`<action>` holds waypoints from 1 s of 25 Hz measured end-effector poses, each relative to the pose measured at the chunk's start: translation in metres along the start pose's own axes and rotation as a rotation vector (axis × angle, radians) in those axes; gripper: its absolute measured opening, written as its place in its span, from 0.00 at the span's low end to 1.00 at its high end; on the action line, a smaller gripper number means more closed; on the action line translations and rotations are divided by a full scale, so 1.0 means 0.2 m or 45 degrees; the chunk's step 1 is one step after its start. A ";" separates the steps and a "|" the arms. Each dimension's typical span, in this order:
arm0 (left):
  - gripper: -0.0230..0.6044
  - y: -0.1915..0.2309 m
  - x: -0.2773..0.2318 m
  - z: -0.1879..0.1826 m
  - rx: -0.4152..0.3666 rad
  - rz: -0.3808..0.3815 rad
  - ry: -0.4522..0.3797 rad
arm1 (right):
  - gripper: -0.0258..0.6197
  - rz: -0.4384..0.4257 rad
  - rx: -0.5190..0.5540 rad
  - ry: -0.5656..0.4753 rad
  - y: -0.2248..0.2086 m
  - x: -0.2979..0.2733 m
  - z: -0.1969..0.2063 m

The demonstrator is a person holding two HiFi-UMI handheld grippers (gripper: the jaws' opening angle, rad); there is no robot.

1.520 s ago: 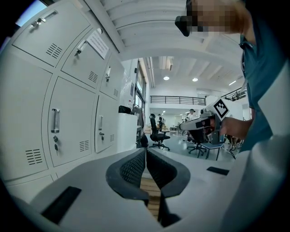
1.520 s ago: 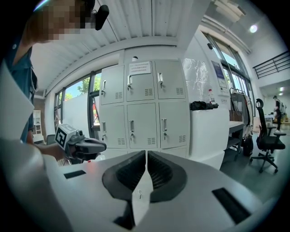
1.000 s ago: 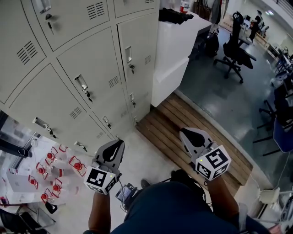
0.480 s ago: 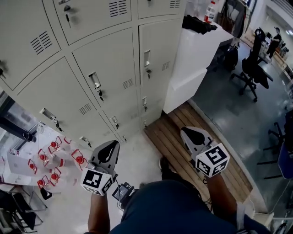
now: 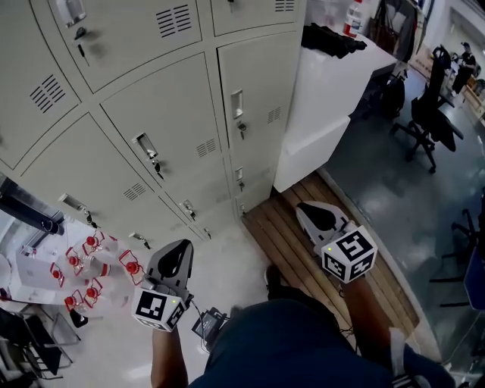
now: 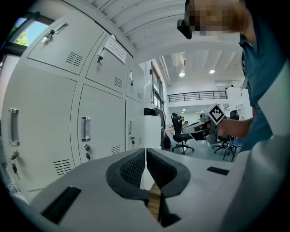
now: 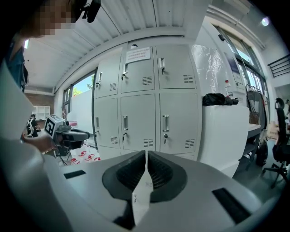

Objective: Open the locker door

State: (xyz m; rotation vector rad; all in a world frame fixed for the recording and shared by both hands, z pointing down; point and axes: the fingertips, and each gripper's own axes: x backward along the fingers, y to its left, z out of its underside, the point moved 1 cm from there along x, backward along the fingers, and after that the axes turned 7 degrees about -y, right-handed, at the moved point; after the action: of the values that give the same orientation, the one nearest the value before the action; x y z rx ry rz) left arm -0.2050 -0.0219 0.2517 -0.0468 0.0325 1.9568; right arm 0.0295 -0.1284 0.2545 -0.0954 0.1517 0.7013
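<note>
A bank of grey lockers (image 5: pixel 174 121) stands ahead with all its doors closed, each with a small handle (image 5: pixel 144 145) and a lock. The right gripper view faces the lockers (image 7: pixel 141 118) squarely, with handles at mid height (image 7: pixel 166 122). My left gripper (image 5: pixel 182 248) is held low over the floor, well short of the doors, its jaws (image 6: pixel 145 156) pressed together with nothing between them. My right gripper (image 5: pixel 305 209) hovers over the wooden slats, also away from the lockers, its jaws (image 7: pixel 146 158) shut and empty.
A white cabinet (image 5: pixel 318 98) stands right of the lockers with a black item (image 5: pixel 330 39) and a bottle (image 5: pixel 352 18) on top. A slatted wooden platform (image 5: pixel 292 242) lies below it. Red-capped bottles (image 5: pixel 91 265) sit at the left. Office chairs (image 5: pixel 430 83) stand at the far right.
The head view has swung, so the lockers shift in the frame. Both grippers stay shut and low in front of me; the left one sits slightly lower than before.
</note>
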 end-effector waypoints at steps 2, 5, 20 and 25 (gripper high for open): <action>0.08 0.00 -0.03 0.03 0.003 -0.011 0.027 | 0.10 -0.004 -0.013 0.013 -0.06 -0.05 0.04; 0.08 0.02 -0.08 0.08 -0.001 -0.021 0.058 | 0.10 -0.018 -0.029 0.027 -0.13 -0.12 0.09; 0.08 0.23 -0.34 0.29 0.008 -0.084 0.155 | 0.10 -0.041 -0.072 0.120 -0.45 -0.56 0.39; 0.08 0.31 -0.42 0.38 0.041 -0.105 0.175 | 0.10 -0.082 -0.077 0.150 -0.50 -0.77 0.50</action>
State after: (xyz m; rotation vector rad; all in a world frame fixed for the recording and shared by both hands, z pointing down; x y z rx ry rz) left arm -0.2317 -0.1183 0.3324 -0.1588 0.1507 1.8672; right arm -0.0101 -0.2885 0.3829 -0.1986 0.2391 0.6366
